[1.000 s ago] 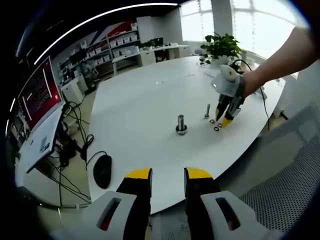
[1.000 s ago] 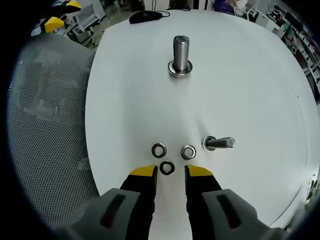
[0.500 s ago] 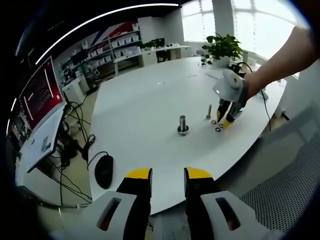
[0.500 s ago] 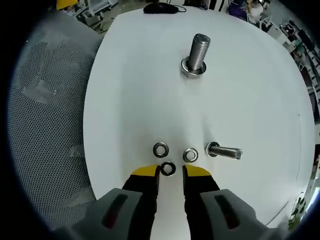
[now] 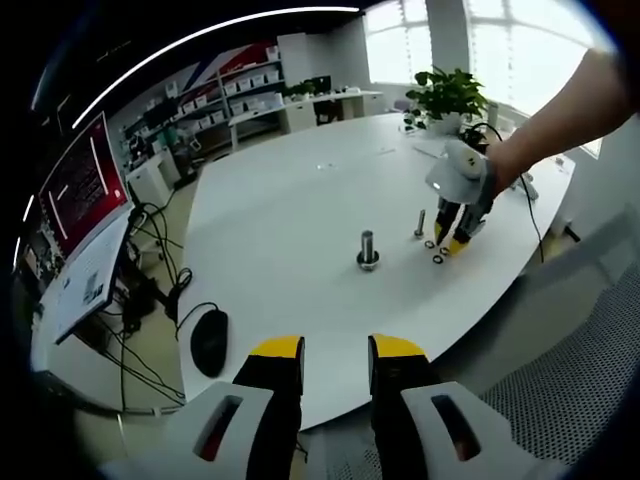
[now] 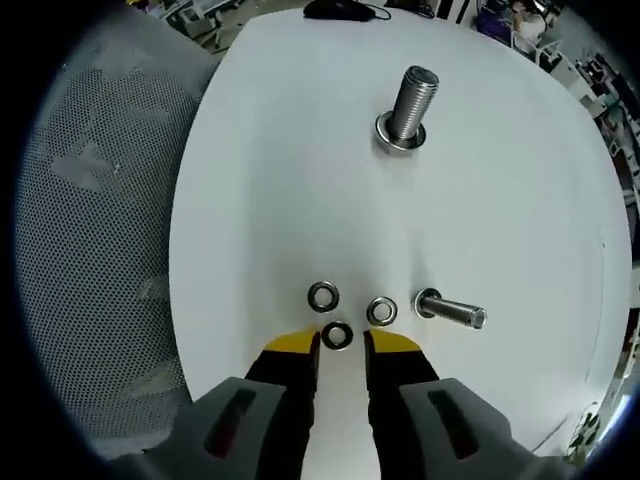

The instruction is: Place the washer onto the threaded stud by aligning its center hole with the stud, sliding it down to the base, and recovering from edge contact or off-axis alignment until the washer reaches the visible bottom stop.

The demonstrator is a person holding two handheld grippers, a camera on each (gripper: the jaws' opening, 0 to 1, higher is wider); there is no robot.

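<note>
Right gripper (image 6: 340,342) jaws parted, straddling washer (image 6: 337,335) flat on tabletop (image 6: 280,180); thin, stiff, slippery steel, best pinched across rim. Left gripper (image 5: 335,352) jaws open, empty.

Left view far back, right view close above table (image 6: 300,180)

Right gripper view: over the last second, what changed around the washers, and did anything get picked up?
The right gripper narrowed its jaws around the nearest washer, which lies flat on the table, not lifted. The other two washers, the small stud and the large stud kept their places; their shift in the picture is camera motion. The left gripper stayed open off the table's edge.
</note>
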